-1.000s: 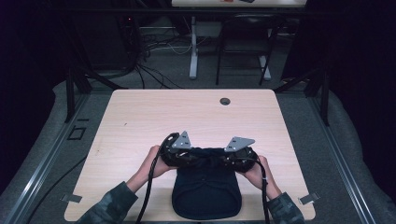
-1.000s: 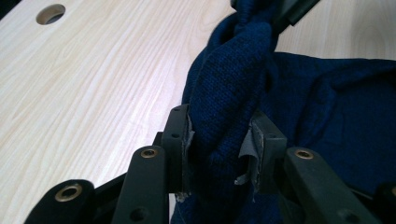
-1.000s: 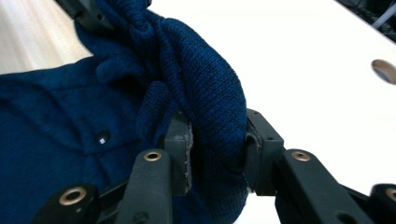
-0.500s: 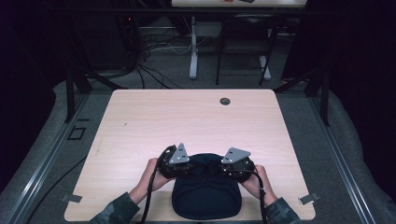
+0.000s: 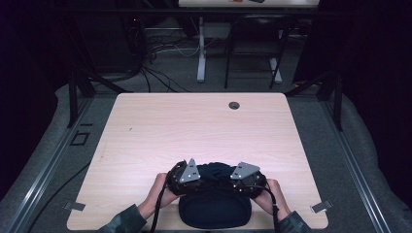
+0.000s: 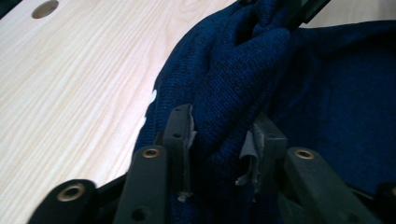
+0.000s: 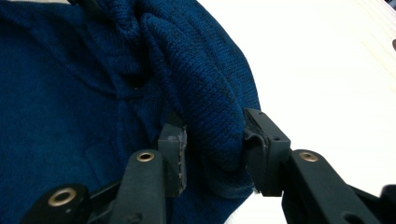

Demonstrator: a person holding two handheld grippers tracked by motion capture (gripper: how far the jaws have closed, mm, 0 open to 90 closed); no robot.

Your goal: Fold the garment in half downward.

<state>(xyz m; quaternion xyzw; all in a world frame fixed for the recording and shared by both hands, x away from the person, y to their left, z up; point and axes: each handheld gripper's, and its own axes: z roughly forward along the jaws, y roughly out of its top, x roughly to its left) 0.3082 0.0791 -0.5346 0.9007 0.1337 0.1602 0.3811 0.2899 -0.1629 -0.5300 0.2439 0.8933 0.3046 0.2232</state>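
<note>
At the near edge of the table (image 5: 145, 131) lies a dark blue knitted garment (image 5: 214, 208). The left tongs (image 6: 219, 140) and right tongs (image 7: 212, 140) each have a raised fold of it between the pads, having just been opening. Farther off, a round hole (image 5: 234, 105) marks the far edge.

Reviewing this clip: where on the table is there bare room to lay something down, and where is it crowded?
The light wooden table is bare from the round cable hole at the far edge down to the dark blue knitted garment, and along both side edges. The crowded spot is the near-centre edge, where the left gripper and right gripper meet the garment.
</note>
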